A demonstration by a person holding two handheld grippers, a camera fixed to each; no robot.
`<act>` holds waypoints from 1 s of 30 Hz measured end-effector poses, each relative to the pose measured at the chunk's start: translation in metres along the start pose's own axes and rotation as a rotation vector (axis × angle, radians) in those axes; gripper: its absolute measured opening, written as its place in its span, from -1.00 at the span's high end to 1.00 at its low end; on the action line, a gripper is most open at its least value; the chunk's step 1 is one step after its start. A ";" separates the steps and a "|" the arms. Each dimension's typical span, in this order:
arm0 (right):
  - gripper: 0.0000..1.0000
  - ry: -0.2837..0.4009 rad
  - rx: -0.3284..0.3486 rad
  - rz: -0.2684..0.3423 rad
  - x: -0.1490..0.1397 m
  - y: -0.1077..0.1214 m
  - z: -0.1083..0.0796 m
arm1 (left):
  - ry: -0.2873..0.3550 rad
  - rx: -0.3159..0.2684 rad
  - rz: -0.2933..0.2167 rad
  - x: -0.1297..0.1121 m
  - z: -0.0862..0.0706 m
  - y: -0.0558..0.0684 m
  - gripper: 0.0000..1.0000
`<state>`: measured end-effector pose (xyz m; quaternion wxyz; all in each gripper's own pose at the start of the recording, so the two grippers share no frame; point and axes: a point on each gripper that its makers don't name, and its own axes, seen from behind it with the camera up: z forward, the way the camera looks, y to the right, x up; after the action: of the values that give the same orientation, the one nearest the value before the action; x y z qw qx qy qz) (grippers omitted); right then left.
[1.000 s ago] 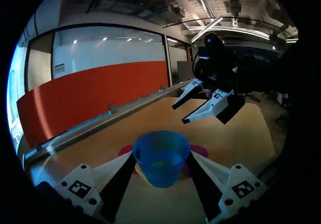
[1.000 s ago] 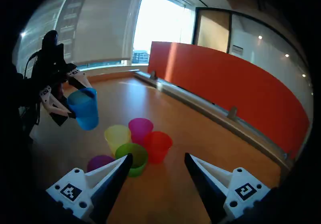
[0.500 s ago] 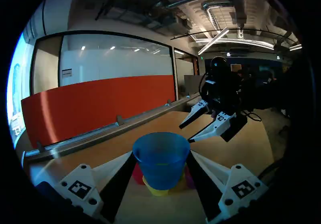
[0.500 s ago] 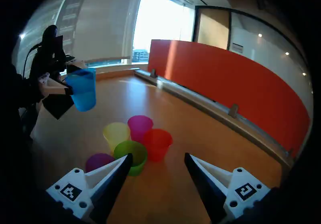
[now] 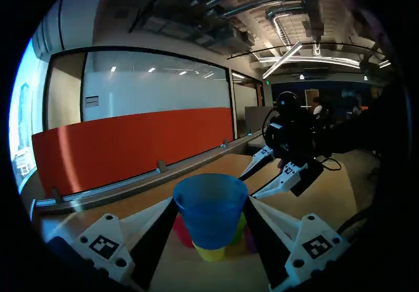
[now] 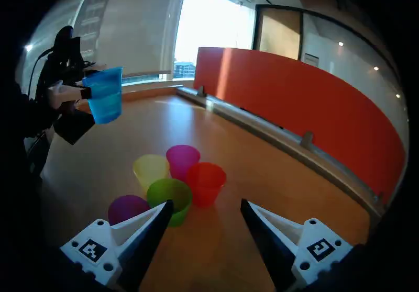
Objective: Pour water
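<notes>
While the lift goes on, the pour has not begun.
The left gripper (image 5: pixel 209 202) is closed on the blue cup (image 5: pixel 210 216), one finger pressing each side. Over the last second the cup has risen, and it now hangs upright, well above the table (image 6: pixel 272 187) and apart from the cluster of coloured cups (image 6: pixel 168 193). The right gripper (image 6: pixel 206 203) hovers wide open and empty, near that cluster. By my judgement, carrying the cup across and tilting it are the steps left.

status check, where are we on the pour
Left gripper shut on blue cup, roughly upright, raised above the table. Right gripper open, empty, low beside the five cups. No pour under way.
</notes>
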<state>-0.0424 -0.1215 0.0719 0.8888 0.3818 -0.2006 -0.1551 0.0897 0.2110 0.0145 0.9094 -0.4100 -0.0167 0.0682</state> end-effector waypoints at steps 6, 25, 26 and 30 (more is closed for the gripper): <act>-1.00 -0.019 0.011 -0.001 -0.008 0.000 0.005 | 0.014 0.011 -0.016 0.006 -0.002 -0.003 -0.70; -1.00 -0.077 0.059 -0.008 -0.032 -0.007 0.020 | 0.044 0.017 -0.032 0.030 -0.008 -0.010 -0.70; -1.00 -0.081 0.061 -0.009 -0.033 -0.007 0.021 | 0.045 0.018 -0.029 0.030 -0.008 -0.010 -0.70; -1.00 -0.090 0.070 -0.014 -0.037 -0.010 0.023 | 0.045 0.018 -0.017 0.032 -0.008 -0.009 -0.70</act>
<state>-0.0868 -0.1267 0.0707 0.8638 0.4068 -0.2430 -0.1710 0.1231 0.2032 0.0151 0.9137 -0.4031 0.0007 0.0515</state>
